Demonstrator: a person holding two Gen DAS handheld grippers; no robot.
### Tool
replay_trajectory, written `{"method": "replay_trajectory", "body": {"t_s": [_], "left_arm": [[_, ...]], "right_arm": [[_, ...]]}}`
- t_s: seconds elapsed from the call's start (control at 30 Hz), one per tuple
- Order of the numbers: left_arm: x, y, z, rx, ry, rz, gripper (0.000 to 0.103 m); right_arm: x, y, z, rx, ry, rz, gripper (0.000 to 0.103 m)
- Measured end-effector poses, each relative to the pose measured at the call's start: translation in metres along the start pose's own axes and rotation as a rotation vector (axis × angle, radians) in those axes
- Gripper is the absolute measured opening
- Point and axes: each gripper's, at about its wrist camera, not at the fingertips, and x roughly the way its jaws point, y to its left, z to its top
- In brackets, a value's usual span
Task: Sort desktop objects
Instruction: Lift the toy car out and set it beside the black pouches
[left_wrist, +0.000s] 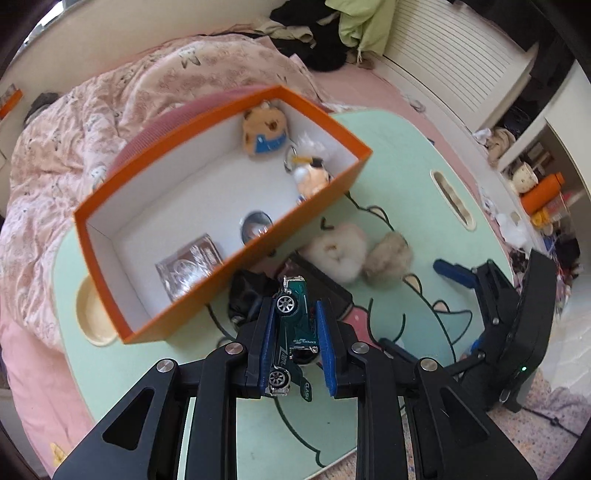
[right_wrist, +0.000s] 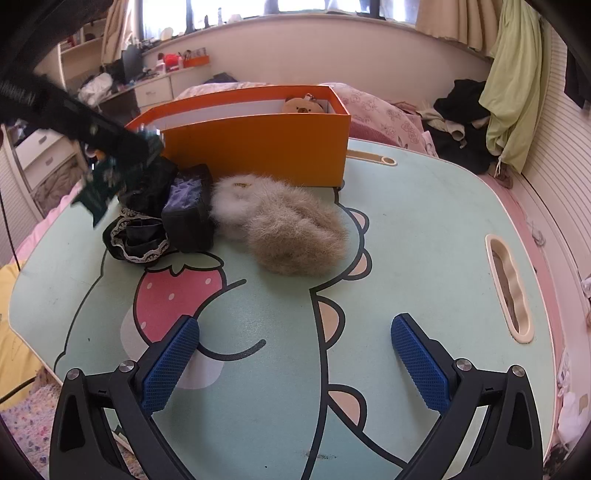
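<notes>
- Left tongs (left_wrist: 293, 343) were clamped on the green toy car (left_wrist: 295, 314), near the orange box (left_wrist: 236, 258) that already held several small toys.
- Right tongs (right_wrist: 295, 365) stood apart, empty; beyond them the fur puffs (right_wrist: 280, 221) and black pouch (right_wrist: 190, 218) waited on the counter (right_wrist: 424, 240).

The left wrist camera looks steeply down along its own fingers (left_wrist: 266, 343), close above the orange box (left_wrist: 221, 206) and mint table (left_wrist: 388, 155). The right wrist camera sits lower and nearer the tabletop (right_wrist: 424, 221), facing forward over its fingers (right_wrist: 170, 365) toward the box (right_wrist: 258, 144). Both views share box, table and fluffy items (right_wrist: 280, 221).
</notes>
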Motion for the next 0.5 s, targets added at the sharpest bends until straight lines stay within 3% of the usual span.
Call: {"method": "replay_trajectory", "body": {"t_s": [0.1, 0.27, 0.3, 0.37, 0.43, 0.5], "left_arm": [[0.016, 0.0, -0.002, -0.015, -0.002, -0.011, 0.028], [-0.001, 0.003, -0.002, -0.059, -0.114, -0.008, 0.033], [-0.007, 0.002, -0.005, -0.051, -0.139, 0.0, 0.037], [-0.021, 0.0, -0.015, -0.04, -0.187, 0.044, 0.063], [-0.029, -0.002, -0.028, -0.03, -0.225, 0.106, 0.076], [-0.032, -0.005, -0.046, -0.023, -0.24, 0.151, 0.076]], "right_arm": [[0.0, 0.0, 0.0, -0.001, 0.0, 0.0, 0.103], [0.0, 0.0, 0.0, 0.0, 0.0, 0.001, 0.103], [0.0, 0.0, 0.0, 0.0, 0.0, 0.001, 0.103], [0.0, 0.0, 0.0, -0.001, -0.001, 0.001, 0.103], [0.0, 0.0, 0.0, -0.001, 0.0, 0.001, 0.103], [0.0, 0.0, 0.0, -0.001, 0.0, 0.002, 0.103]]}}
